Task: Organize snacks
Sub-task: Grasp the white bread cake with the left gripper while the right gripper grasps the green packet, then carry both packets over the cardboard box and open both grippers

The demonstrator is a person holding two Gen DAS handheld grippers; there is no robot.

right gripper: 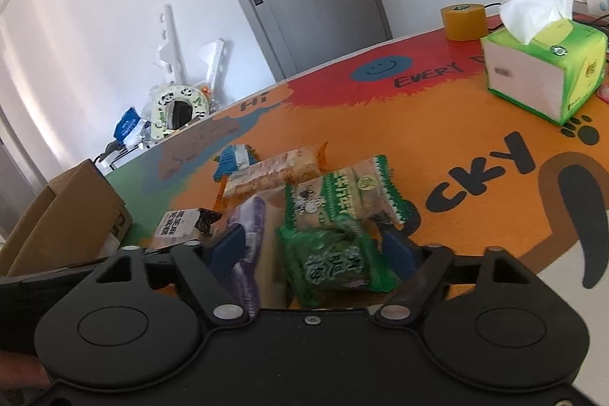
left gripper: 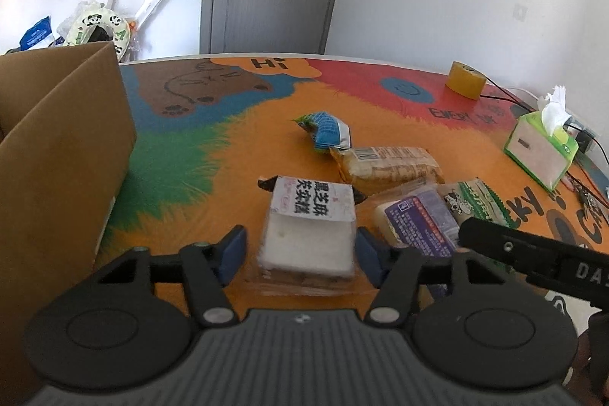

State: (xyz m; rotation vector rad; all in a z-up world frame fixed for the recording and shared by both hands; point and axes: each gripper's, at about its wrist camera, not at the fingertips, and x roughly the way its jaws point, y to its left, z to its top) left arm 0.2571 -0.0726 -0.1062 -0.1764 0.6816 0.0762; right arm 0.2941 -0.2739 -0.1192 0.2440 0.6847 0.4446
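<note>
Several snack packs lie on the colourful table mat (left gripper: 236, 147). My left gripper (left gripper: 300, 250) is open, its blue pads on either side of a clear box of white cake with a black-lettered label (left gripper: 310, 227); the right pad is close to the box, the left pad apart. My right gripper (right gripper: 316, 253) is open around a green snack pack (right gripper: 335, 261) that lies on the table. A purple pack (right gripper: 247, 238) lies beside its left pad. Behind are a green-and-white biscuit pack (right gripper: 342, 196), an orange cracker pack (left gripper: 388, 164) and a blue pack (left gripper: 323, 130).
An open cardboard box (left gripper: 57, 155) stands at the left of the table. A green tissue box (right gripper: 544, 63) and a roll of yellow tape (right gripper: 462, 16) stand at the far right, with cables near them. A grey door and clutter are behind the table.
</note>
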